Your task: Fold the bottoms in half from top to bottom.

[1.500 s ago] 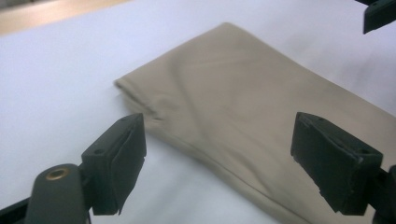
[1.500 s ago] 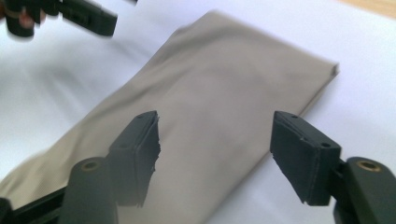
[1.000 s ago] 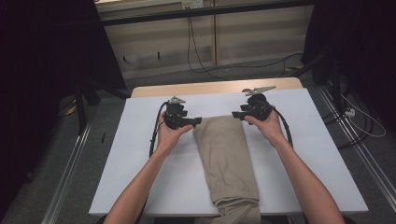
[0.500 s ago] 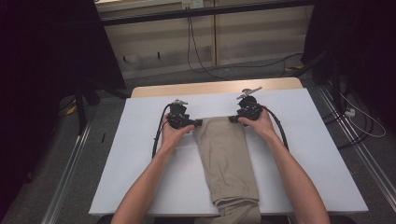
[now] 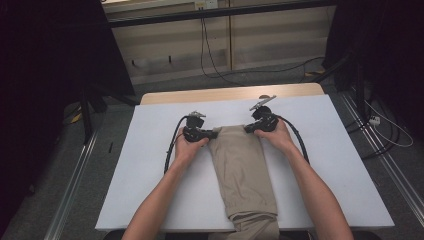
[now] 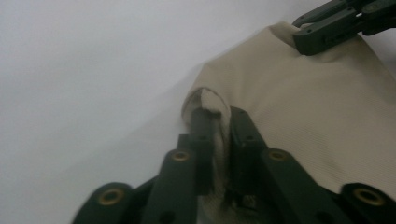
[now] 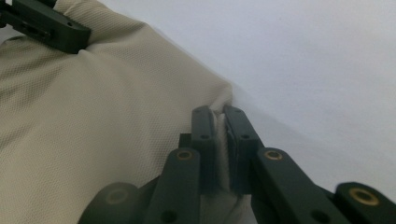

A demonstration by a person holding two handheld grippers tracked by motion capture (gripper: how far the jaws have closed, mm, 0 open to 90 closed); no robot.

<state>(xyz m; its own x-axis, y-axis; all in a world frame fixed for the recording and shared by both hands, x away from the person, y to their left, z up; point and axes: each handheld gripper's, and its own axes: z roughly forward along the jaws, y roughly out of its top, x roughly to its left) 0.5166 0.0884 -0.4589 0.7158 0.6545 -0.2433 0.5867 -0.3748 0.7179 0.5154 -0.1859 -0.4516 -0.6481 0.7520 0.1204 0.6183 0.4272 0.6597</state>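
Note:
A folded pair of beige trousers (image 5: 243,170) lies lengthwise on the white table cover (image 5: 150,165), its near end hanging over the front edge. My left gripper (image 5: 215,134) has just been closing and now pinches the far left corner of the trousers (image 6: 212,100) between its jaws. My right gripper (image 5: 247,128) has also just been closing and is shut on the far right corner (image 7: 219,116). In the left gripper view the right gripper (image 6: 327,28) grips the cloth at the top right. In the right gripper view the left gripper (image 7: 51,28) sits at the top left.
The white cover ends at a wooden table edge (image 5: 230,93) at the back. Black cables (image 5: 172,147) loop from both grippers over the cover. Metal rails (image 5: 75,180) run along both sides of the table, and dark curtains hang behind.
Both hands have sunk and drawn in to the far corners of the trousers. Both grippers have closed on the cloth.

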